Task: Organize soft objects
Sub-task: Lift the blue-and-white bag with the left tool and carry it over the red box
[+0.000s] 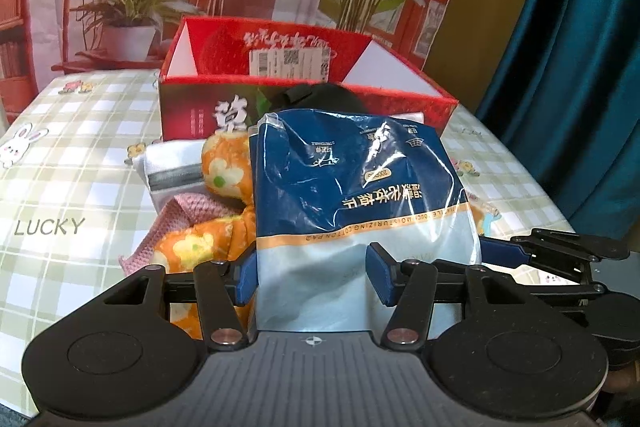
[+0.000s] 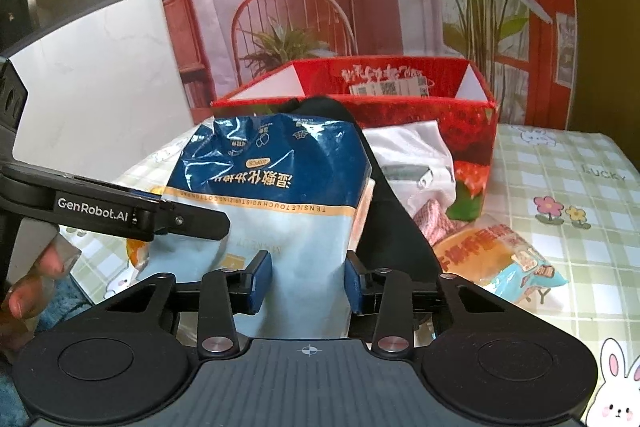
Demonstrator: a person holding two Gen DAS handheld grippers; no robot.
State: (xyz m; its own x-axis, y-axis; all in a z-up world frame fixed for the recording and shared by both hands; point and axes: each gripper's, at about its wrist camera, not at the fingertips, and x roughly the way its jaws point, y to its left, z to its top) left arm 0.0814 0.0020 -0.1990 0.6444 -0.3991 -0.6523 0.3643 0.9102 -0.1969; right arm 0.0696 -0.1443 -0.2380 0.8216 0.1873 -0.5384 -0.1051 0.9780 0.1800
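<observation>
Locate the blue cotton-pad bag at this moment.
In both wrist views the blue cotton-pad bag stands centre, in front of the red box, with the orange floral cloth beside it.

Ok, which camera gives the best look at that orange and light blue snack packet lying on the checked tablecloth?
The right wrist view: the orange and light blue snack packet lies in plain sight right of the gripper. In the left wrist view the blue and white cotton pad bag hides nearly all of it.

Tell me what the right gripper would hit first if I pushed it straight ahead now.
The blue-and-white cotton pad bag: it already sits between the right gripper fingers. Behind it lies black fabric, then probably the red box, though depth is unclear.
</observation>
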